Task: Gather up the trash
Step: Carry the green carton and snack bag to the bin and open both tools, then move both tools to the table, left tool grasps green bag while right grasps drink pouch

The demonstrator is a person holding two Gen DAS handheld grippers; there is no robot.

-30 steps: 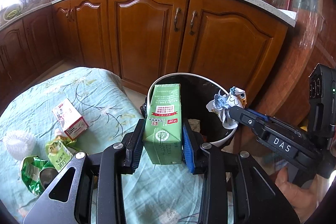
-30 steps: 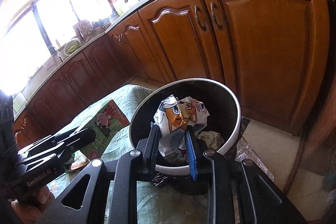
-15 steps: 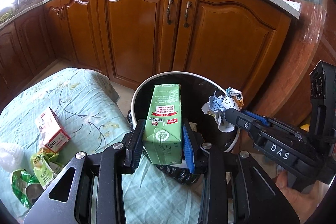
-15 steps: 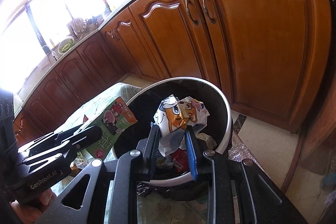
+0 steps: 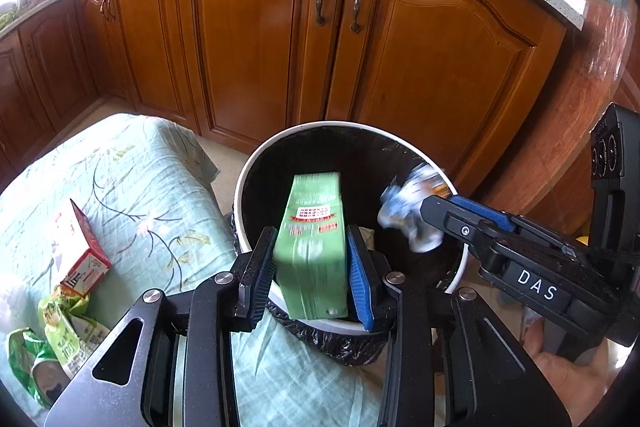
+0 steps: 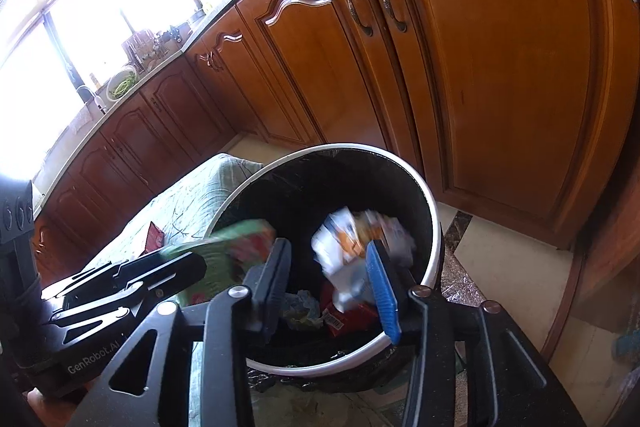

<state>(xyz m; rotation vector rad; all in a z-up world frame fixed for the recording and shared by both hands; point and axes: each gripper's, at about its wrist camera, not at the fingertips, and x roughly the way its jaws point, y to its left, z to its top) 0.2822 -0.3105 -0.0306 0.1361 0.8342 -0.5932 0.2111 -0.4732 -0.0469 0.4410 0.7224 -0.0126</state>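
A white-rimmed trash bin (image 5: pixel 241 187) (image 6: pixel 436 227) with a black liner stands below both grippers. A green drink carton (image 5: pixel 316 203) (image 6: pixel 232 239) sits between the fingers of my left gripper (image 5: pixel 310 233) (image 6: pixel 200 263). The jaws are opening; the carton is blurred and tips toward the bin, slipping loose. My right gripper (image 6: pixel 328 246) (image 5: pixel 424 211) hangs over the bin's mouth with its jaws opening wide. A crumpled white and orange wrapper (image 6: pixel 352 239) (image 5: pixel 404 219) is blurred between them, close to the blue pad, falling free.
A table with a green floral cloth (image 5: pixel 140 187) lies left of the bin, bearing a small red and white box (image 5: pixel 80 251) and green snack bags (image 5: pixel 64 323). Wooden cabinets (image 5: pixel 280 47) stand close behind. Red wrappers (image 6: pixel 344 319) lie inside the bin. A hand (image 5: pixel 560 379) holds the right gripper.
Both grippers have come forward over the bin. The right jaws have spread and the wrapper has dropped out of their grip. The left jaws have eased and the carton has tilted and blurred.
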